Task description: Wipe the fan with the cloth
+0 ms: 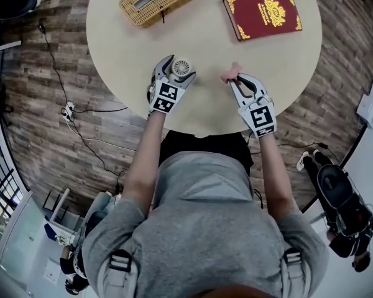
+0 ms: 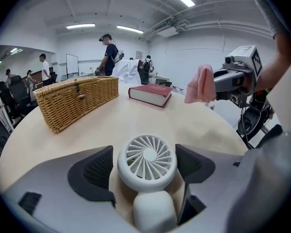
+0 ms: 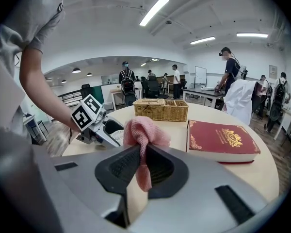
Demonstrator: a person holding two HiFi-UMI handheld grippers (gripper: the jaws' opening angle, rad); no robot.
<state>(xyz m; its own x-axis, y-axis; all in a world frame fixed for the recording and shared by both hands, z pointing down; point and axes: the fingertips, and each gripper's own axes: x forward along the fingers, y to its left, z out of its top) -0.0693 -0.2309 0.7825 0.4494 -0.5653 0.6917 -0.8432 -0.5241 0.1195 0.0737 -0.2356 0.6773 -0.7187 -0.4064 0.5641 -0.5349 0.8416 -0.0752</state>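
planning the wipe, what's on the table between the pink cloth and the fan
Nothing: in the head view only bare table lies between the cloth in the right gripper and the fan.

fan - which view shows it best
The left gripper view: the white fan sits large and central, grille facing the camera, between the left gripper's open jaws. The head view shows it small, from above, partly covered by that gripper. The right gripper view gives only a white sliver beside the pink cloth.

Matt plastic fan [image 2: 147, 161], nubbly pink cloth [image 3: 144, 132], woven wicker basket [image 2: 77, 101], smooth matt tabletop [image 1: 205, 54]
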